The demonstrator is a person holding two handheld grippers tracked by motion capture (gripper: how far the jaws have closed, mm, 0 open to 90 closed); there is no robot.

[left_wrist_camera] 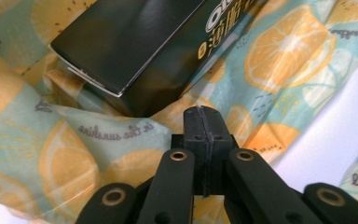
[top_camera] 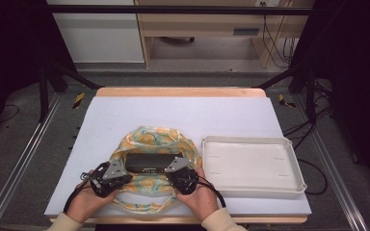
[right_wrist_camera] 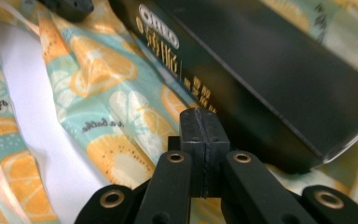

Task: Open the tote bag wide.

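A black box (top_camera: 148,162) lies on a citrus-print bag (top_camera: 147,139) spread on the white mat (top_camera: 183,115) at the near middle of the table. The bag is teal with orange slices printed on it; its loop handle (top_camera: 139,204) trails toward the person, just by the mat's near edge. In the left gripper view the box (left_wrist_camera: 126,42) rests among the bag's (left_wrist_camera: 279,51) folds, one short end toward the camera. In the right gripper view the box (right_wrist_camera: 270,70) runs diagonally, white lettering on its side, with the bag (right_wrist_camera: 102,70) bunched beside and under it.

To the right of the bag, apart from it, stands a shallow white tray (top_camera: 296,163) with nothing in it.

The left gripper (top_camera: 120,166) sits at the box's left end, the right gripper (top_camera: 176,164) at its right end. Both are clenched: in each gripper view the two pads meet flush, with nothing between them. The left gripper's (left_wrist_camera: 203,116) tip hangs just short of the box's near corner, over the bag. The right gripper's (right_wrist_camera: 200,119) tip is close against the box's long side; whether it touches I cannot tell.
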